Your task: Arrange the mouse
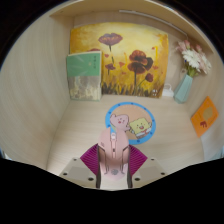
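Tongs grip pink mouse above round mat.

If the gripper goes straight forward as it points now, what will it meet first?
The gripper is shut on a pink mouse. Straight ahead, that mouse would probably meet the round blue mouse pad first, then the flower picture; depth is unclear.

You will find no text, label, brand, number or sign that can be read anywhere here. The large floral painting against the back wall shows only red and brown flowers on a yellow ground, and the green rectangular card leaning beside it carries marks too small to make out. The round blue mat bears a cartoon figure without legible lettering.
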Available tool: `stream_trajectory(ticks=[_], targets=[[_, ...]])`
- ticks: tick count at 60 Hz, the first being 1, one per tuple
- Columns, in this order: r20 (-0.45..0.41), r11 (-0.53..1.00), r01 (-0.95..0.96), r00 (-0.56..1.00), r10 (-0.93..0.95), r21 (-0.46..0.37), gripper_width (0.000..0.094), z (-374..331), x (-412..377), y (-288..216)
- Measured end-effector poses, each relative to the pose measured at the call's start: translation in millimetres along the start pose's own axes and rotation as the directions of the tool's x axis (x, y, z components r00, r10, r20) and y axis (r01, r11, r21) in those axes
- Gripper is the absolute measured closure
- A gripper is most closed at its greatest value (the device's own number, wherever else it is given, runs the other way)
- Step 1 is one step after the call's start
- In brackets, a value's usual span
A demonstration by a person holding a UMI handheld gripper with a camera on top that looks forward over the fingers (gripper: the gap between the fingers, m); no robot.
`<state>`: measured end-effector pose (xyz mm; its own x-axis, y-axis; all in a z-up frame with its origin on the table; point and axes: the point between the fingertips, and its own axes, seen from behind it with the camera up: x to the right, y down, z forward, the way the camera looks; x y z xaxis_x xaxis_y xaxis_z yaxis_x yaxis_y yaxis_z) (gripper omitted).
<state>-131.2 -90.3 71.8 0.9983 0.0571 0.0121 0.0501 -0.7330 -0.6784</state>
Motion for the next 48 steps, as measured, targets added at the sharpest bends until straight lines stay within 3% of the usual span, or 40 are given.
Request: stream_trajectory(ticks=[10,18,25,29,48], targets=[[-0.038,0.964,0.044,0.999,-0.035,0.261,0.0579,-42.2,16.3,-165.9],[-0.041,0.948,0.052,0.998,-0.041,0.313,0.0581,-22.8,36.7,-229.9],[-0.057,0.972,0.051,0.998,-0.039,0.231,0.0583,36.5,63.9,-218.5],[-0.038,0.989,0.042,0.999,-0.037,0.141,0.0581,75.2,71.2,-190.1],[0.0,0.994,0.032,0.999,-0.032,-0.105,0.0581,171.2,88.1,-64.5]])
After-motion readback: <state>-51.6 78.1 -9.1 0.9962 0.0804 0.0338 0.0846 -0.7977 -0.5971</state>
